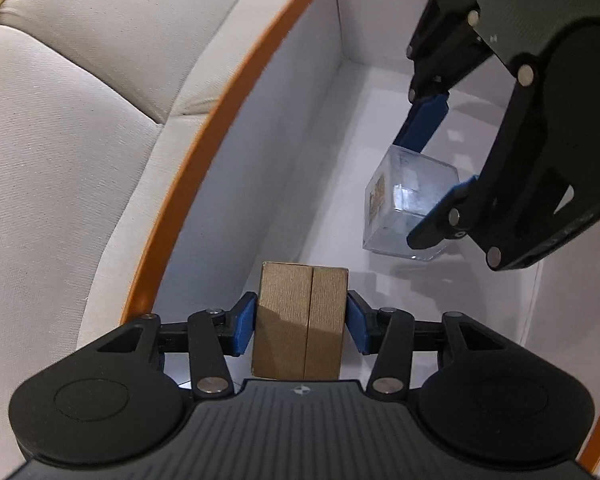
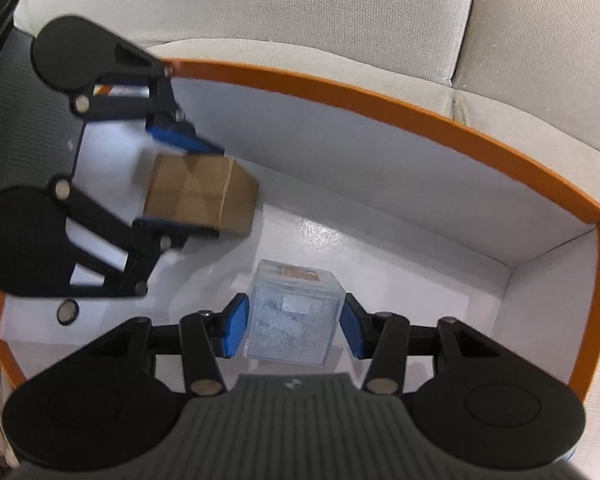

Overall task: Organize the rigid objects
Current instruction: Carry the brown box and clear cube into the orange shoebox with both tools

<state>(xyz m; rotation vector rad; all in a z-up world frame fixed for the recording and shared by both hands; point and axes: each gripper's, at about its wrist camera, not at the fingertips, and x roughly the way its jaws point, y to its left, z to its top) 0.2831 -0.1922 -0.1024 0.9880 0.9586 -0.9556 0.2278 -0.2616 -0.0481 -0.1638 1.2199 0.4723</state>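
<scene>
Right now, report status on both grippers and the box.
Left gripper shut on brown cardboard box. Right gripper straddling clear plastic cube, grip unconfirmed. Both inside orange-rimmed white box. Nothing obstructing.

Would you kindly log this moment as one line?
left gripper: holds brown box | right gripper: holds clear cube | both inside orange-rimmed box

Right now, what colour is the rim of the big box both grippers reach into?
Orange, with white inner walls. The rim shows best in the right wrist view.
</scene>
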